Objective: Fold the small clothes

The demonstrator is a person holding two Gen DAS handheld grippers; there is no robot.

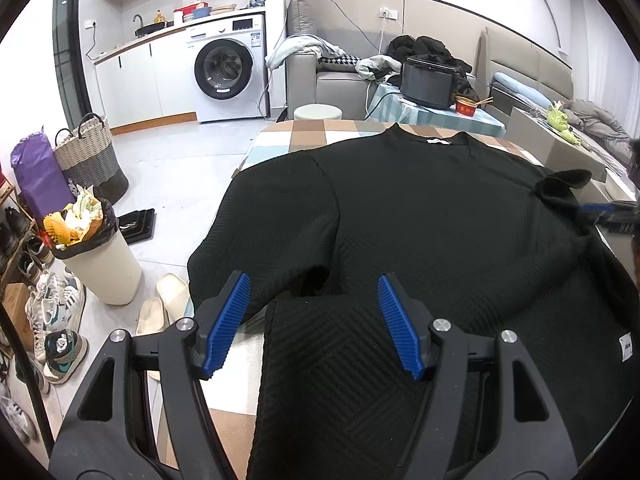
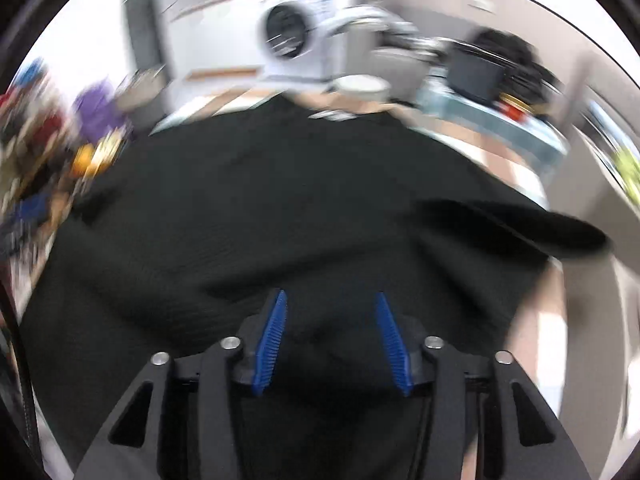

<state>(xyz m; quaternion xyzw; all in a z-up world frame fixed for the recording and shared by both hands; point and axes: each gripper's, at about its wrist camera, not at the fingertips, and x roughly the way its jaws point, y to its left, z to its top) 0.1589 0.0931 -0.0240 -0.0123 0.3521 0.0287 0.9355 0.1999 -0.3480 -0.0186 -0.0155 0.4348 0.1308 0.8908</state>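
Observation:
A black knitted short-sleeved top [image 1: 432, 216] lies spread on the checked tablecloth [image 1: 304, 132], collar at the far side. Its near hem is folded up under my left gripper [image 1: 314, 284], which is open above the hem and the left sleeve [image 1: 272, 236], holding nothing. In the blurred right wrist view the same top [image 2: 280, 200] fills the middle. My right gripper [image 2: 330, 300] is open over it, with cloth between and below the blue pads. The right sleeve [image 2: 520, 228] sticks out raised at the right. The right gripper also shows at the right edge of the left wrist view [image 1: 612, 216].
A full bin [image 1: 96, 256], slippers [image 1: 160, 304] and shoes [image 1: 60, 320] stand on the floor at the left of the table. A washing machine [image 1: 228, 72], a sofa with clothes [image 1: 344, 72] and a side table with a black appliance [image 1: 430, 82] lie beyond.

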